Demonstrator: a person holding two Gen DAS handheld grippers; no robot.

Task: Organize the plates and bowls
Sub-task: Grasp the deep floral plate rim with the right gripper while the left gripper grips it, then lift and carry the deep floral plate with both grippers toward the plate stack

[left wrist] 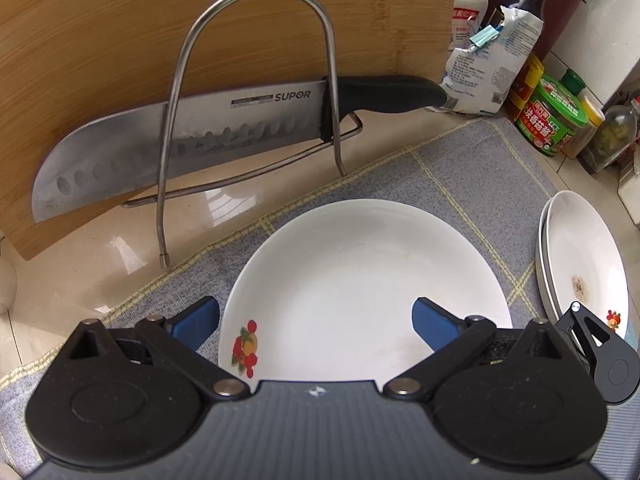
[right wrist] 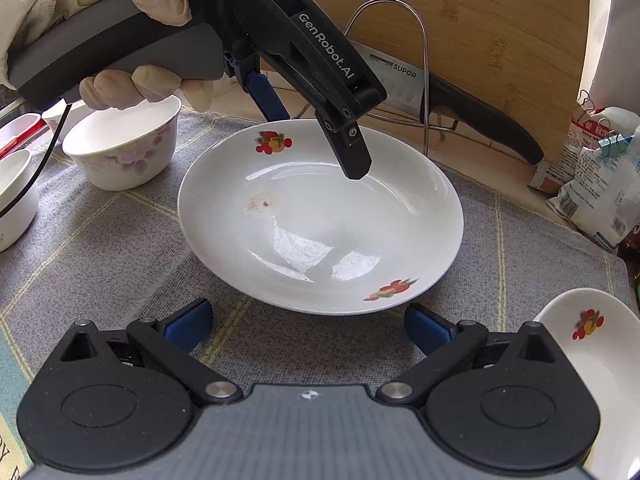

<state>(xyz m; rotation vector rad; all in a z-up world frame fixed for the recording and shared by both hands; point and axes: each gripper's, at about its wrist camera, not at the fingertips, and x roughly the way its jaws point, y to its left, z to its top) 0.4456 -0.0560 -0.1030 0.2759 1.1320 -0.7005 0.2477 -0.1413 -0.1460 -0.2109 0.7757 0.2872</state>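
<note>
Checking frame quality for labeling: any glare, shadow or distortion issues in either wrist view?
Left wrist: strong fisheye bending of the cutting board, window glare on the countertop. Right wrist: bright reflections on the plate, the left gripper shadowed across it; both sharp.

Counting up: three plates in the left view, one alone point(left wrist: 360, 280) and two stacked point(left wrist: 588, 256). Two bowls at left in the right view, point(right wrist: 124, 148) and point(right wrist: 12, 196). One knife point(left wrist: 180, 140), one board point(left wrist: 120, 20), two grippers, point(left wrist: 316, 322) and point(right wrist: 308, 322).
</note>
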